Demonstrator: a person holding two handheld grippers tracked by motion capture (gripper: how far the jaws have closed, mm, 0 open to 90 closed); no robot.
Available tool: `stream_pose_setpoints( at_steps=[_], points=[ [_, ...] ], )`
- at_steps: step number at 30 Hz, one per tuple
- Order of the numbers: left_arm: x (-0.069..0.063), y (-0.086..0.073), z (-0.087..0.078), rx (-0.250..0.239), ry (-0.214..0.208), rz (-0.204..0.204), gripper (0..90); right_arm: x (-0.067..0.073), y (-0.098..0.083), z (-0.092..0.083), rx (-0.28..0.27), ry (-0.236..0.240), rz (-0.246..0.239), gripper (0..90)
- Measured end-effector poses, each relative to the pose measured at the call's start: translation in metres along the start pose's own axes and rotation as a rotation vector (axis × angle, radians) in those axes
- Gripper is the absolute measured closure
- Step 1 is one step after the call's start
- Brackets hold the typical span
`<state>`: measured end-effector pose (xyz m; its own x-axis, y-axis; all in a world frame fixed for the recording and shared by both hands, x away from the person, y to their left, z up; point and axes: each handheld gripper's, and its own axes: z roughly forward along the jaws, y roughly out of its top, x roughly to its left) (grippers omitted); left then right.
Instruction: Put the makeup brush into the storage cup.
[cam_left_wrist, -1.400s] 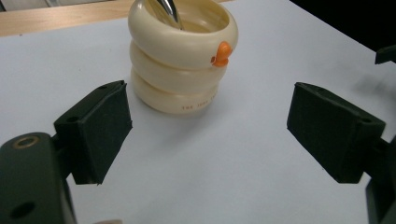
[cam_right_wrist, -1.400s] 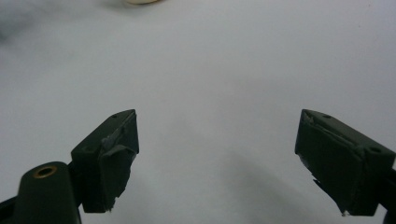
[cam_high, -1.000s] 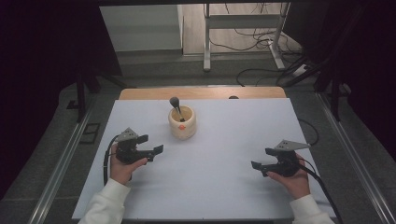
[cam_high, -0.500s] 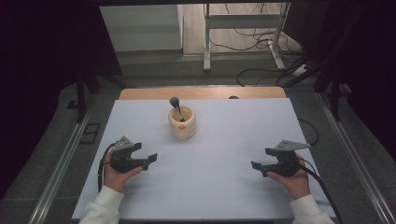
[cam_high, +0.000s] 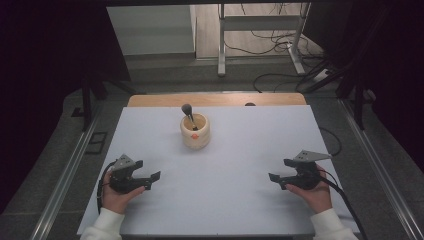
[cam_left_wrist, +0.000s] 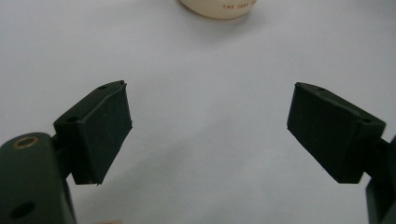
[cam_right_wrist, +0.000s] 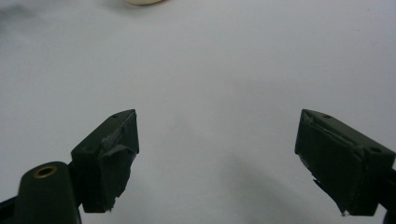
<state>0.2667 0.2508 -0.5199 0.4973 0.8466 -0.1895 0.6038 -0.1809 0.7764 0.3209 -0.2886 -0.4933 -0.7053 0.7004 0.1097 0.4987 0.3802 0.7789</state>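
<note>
White table (cam_high: 235, 165) carries a cream cup (cam_high: 195, 132) at centre-back, orange mark on its front, a dark-knobbed tool (cam_high: 189, 112) standing inside and leaning left. Left gripper (cam_high: 152, 177) rests near the front-left, jaws wide apart and empty, pointing right, well apart from the cup; cup's base (cam_left_wrist: 219, 7) sits beyond its jaws. Right gripper (cam_high: 274, 178) at front-right, jaws likewise spread, nothing held.

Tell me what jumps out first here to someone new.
The cream cup standing alone toward the far middle of the white table, a dark-headed utensil leaning out of it. Then the two black tools low at the near corners, left tool and right tool, both open and holding nothing, pointed inward.
</note>
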Motion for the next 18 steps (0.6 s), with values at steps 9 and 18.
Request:
stream_pose_setpoints(
  at_steps=[9, 18],
  points=[
    [0.0008, 0.0007, 0.0007, -0.003, 0.005, -0.006, 14.2, 0.0, -0.0003, 0.0016, 0.006, 0.002, -0.001, 14.3],
    [0.0002, 0.0019, -0.0003, -0.009, 0.003, -0.001, 14.3, 0.0002, -0.0007, 0.0024, 0.009, 0.003, -0.004, 14.3]
  ],
)
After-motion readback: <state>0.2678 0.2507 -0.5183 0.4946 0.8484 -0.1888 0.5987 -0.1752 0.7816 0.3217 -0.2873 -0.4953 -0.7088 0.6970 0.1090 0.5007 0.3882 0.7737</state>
